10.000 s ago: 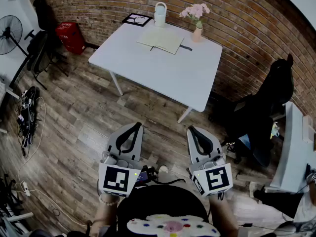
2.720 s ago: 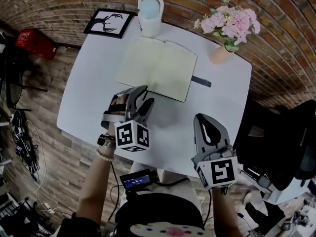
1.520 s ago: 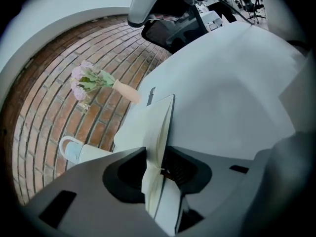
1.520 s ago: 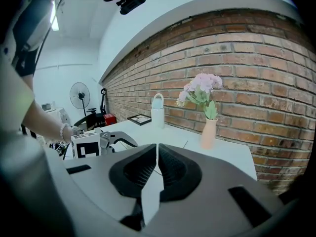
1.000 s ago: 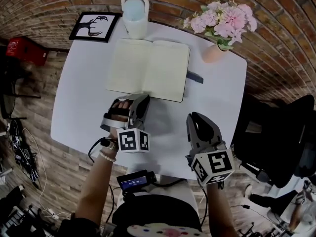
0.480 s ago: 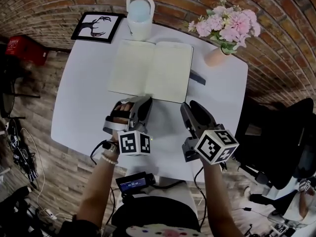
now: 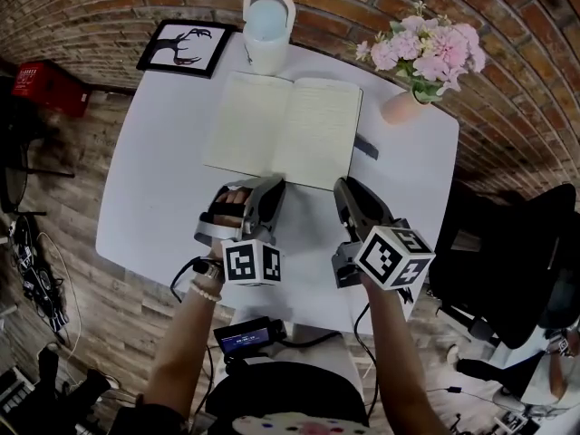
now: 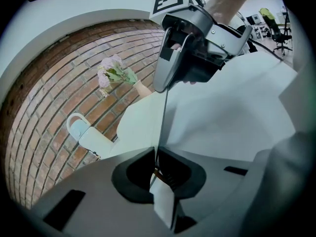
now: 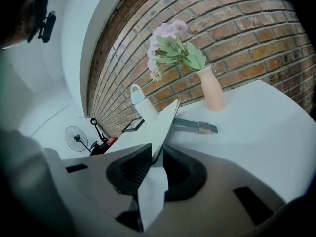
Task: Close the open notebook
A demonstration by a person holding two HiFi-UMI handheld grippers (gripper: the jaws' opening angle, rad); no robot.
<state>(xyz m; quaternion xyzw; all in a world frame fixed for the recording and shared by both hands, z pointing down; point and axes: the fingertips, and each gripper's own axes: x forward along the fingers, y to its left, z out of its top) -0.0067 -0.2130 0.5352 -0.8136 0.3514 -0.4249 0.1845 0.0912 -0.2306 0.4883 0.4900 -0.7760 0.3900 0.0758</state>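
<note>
White table (image 7: 154, 152) | notebook (image 7: 285, 130) edge between left claw (image 7: 272, 183), right claw (image 7: 343, 188) (closing)

**White table, brown brick, a touch of pink**

The table (image 7: 154, 179) is plain white. The open notebook (image 7: 285, 130) shows pale cream pages, and a dark grey strip (image 7: 366, 147) sticks out at its right edge. At the far side, the jug (image 7: 268, 25) is white with a pale bluish top. Left of it, the picture (image 7: 186, 46) has a black frame and a black antlered silhouette on white. At the far right, the flowers (image 7: 426, 48) are pink and paler pink with green leaves, in a peach vase (image 7: 401, 107). The wall (image 7: 507, 53) is red-brown brick with light mortar lines. The floor (image 7: 54, 198) is grey-brown wood planking. On it at the far left is a red box (image 7: 41, 84), and at the right a black chair (image 7: 507, 243).
</note>
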